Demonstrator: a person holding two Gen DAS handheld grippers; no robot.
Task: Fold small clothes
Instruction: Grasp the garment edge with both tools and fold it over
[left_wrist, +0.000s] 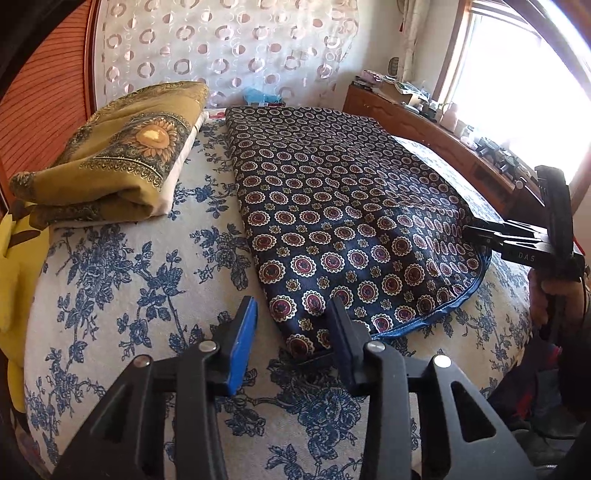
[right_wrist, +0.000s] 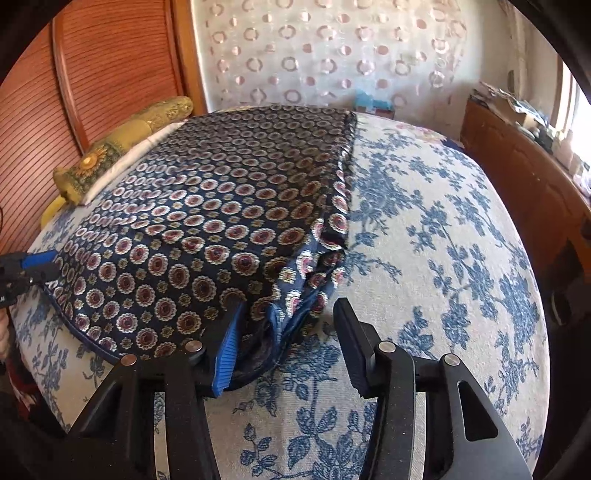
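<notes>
A dark navy cloth printed with red and white medallions lies folded flat on the bed. My left gripper stands open over its near left corner, and the corner lies between the fingers with a gap beside the blue pad. My right gripper is open at the near right corner, where rumpled layers with a blue underside lie between its fingers. The right finger is clear of the cloth. Each gripper also shows in the other's view, at the cloth's edge: the right gripper and the left gripper.
The bed cover is white with blue flowers. A folded olive-yellow blanket lies at the far left by the wooden headboard. A cluttered wooden cabinet runs under the bright window. A hand holds the right gripper.
</notes>
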